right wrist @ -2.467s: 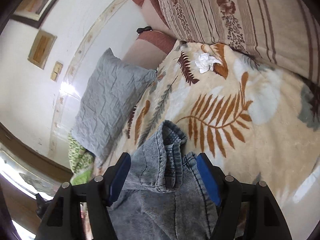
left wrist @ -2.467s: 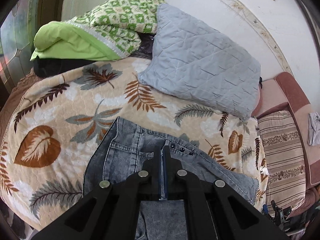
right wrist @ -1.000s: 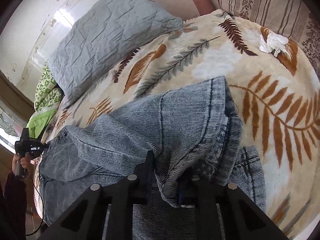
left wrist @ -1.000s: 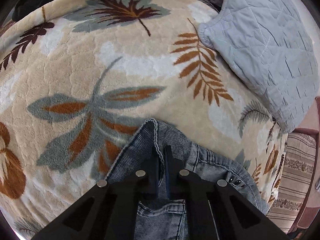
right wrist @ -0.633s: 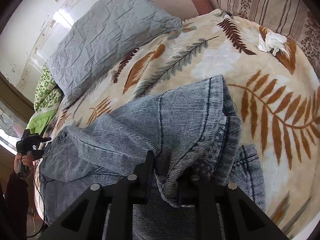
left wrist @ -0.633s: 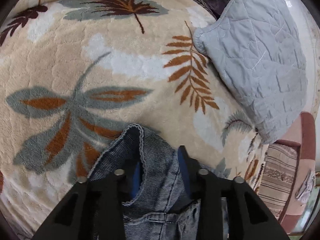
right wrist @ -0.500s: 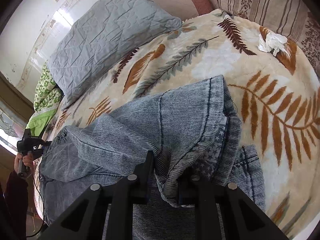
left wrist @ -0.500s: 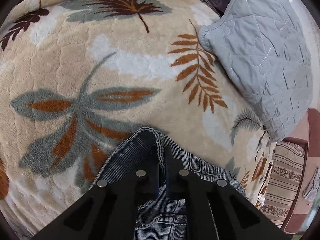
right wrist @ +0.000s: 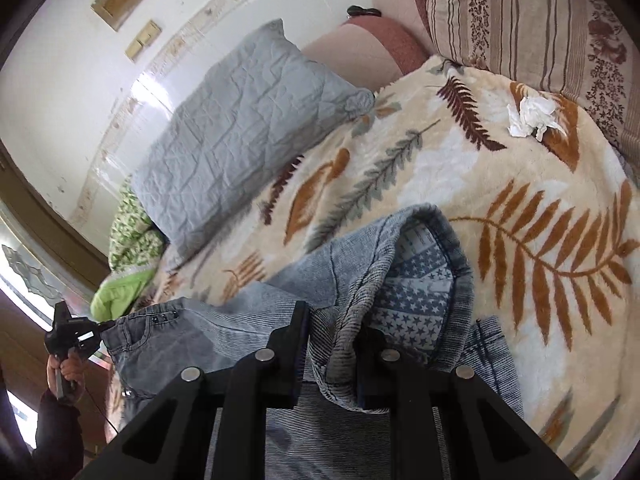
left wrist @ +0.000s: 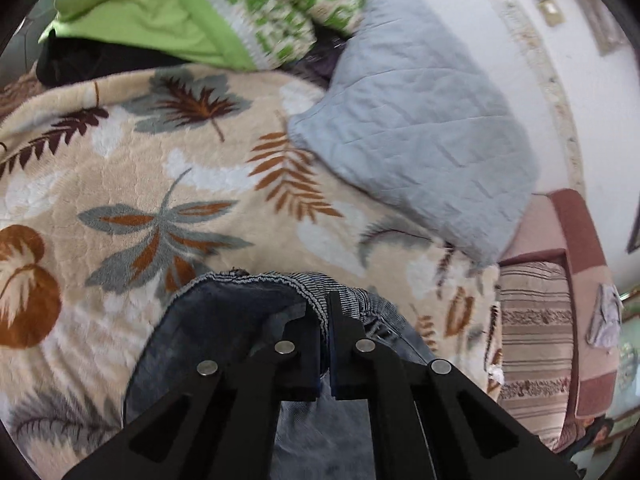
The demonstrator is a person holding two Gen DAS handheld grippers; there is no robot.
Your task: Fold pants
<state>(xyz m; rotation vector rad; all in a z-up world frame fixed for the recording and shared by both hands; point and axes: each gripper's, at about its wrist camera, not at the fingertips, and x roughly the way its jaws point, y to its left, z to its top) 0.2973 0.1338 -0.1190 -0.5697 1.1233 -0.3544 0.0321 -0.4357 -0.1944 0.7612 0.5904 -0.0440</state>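
Observation:
Grey-blue denim pants (right wrist: 248,320) lie on a beige leaf-print blanket (right wrist: 520,208) on a bed. My left gripper (left wrist: 325,308) is shut on the pants' edge (left wrist: 256,280), holding it lifted above the blanket (left wrist: 120,168). My right gripper (right wrist: 334,328) is shut on a bunched fold of the pants' waist, whose star-print lining (right wrist: 416,296) shows beside it. The left gripper (right wrist: 68,332) also shows far left in the right wrist view, pulling the other end of the pants.
A grey quilted pillow (left wrist: 420,128) and green bedding (left wrist: 168,16) lie at the back by the wall. A striped cushion (right wrist: 540,20) borders the bed. A crumpled white tissue (right wrist: 530,116) lies on the blanket.
Both grippers have lifted with the pants. The left briefly opened and shut again on the edge. The right raised its fold, exposing the star lining.

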